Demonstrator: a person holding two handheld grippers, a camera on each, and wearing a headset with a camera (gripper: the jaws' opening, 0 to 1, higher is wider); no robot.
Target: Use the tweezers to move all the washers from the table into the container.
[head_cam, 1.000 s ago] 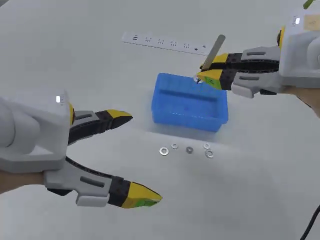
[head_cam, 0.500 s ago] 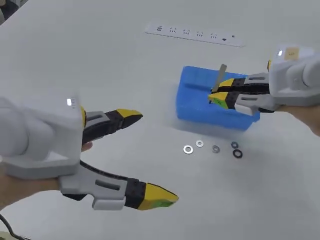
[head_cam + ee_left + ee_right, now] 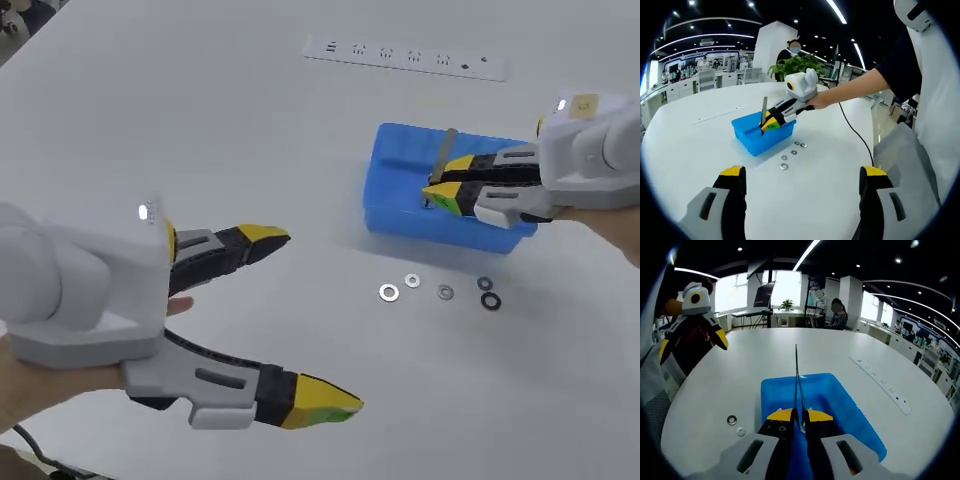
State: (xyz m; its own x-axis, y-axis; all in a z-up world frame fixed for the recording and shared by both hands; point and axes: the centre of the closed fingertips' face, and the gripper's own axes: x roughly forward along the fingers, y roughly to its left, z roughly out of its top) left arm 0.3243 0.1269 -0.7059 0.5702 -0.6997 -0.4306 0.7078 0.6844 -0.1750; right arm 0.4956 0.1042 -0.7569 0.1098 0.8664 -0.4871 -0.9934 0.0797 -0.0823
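Note:
The blue container (image 3: 400,215) stands right of the table's middle. Over its inside hovers my right gripper (image 3: 441,196), shut on metal tweezers (image 3: 447,145) whose upper end sticks up behind the jaws. In the right gripper view the tweezers (image 3: 796,372) run forward from the closed jaws above the container (image 3: 835,405). I cannot tell whether their tip holds a washer. Several washers (image 3: 389,292) lie in a loose row on the table in front of the container, one dark (image 3: 491,301). My left gripper (image 3: 300,322) is open at the near left, holding nothing.
A white power strip (image 3: 405,55) lies at the table's far side. The white table (image 3: 250,130) is bare around the container. In the left gripper view a person's arm (image 3: 850,90) reaches in from the right, with an office and a potted plant (image 3: 795,65) behind.
My right gripper with the tweezers has come down from the container's far rim to over its inside. The head camera has shifted. My left gripper stays open.

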